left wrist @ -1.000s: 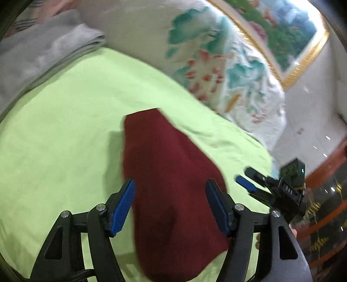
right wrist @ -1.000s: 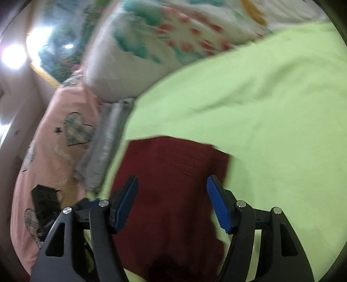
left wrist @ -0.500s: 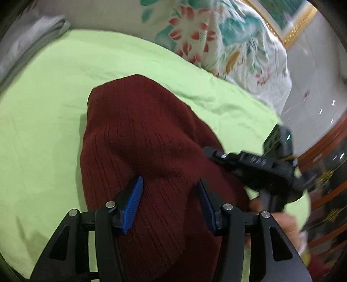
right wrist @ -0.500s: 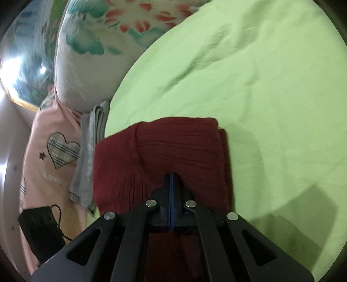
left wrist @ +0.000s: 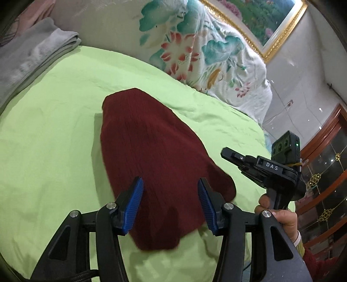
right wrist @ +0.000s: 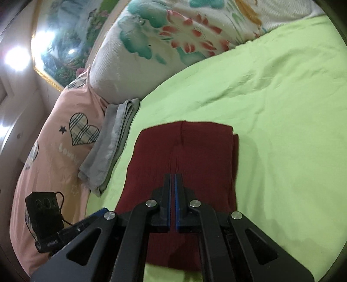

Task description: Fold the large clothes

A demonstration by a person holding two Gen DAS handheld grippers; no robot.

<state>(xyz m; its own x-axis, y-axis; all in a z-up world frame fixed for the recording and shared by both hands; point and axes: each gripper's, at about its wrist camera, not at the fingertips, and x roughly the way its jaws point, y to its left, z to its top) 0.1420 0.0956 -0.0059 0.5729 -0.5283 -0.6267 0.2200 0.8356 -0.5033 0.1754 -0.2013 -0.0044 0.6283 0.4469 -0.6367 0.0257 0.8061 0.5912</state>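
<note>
Your left gripper (left wrist: 171, 204) has its blue-padded fingers (left wrist: 132, 206) spread wide, one on each side of the near end of the dark red knitted garment (left wrist: 151, 156), and nothing sits between them; whether the pads touch the cloth you cannot tell from this view. Your right gripper (right wrist: 172, 180) has its fingers (right wrist: 166, 191) drawn together with only a thin slit left, tips poised over the middle of the same garment (right wrist: 195, 156), where a small ridge runs up the knit just ahead of them; whether any fabric is pinched there is not clear. In the left wrist view that right gripper (left wrist: 227, 153) appears beside the garment's right edge, narrow at the tip, with your right hand (left wrist: 279, 214) wrapped round its handle. The garment lies folded into a compact block on the light green bed sheet (left wrist: 43, 134), its layered edges showing along the right side in the right wrist view. Beyond it, a folded grey cloth (right wrist: 112, 147) rests at the sheet's edge against a pink heart-print pillow (right wrist: 58, 130), and a large white floral pillow (right wrist: 151, 50) leans further back. A gold-framed landscape painting (left wrist: 271, 19) hangs on the wall behind the bed, and a dark wooden cabinet with glass doors (left wrist: 325, 173) stands off to your right.
</note>
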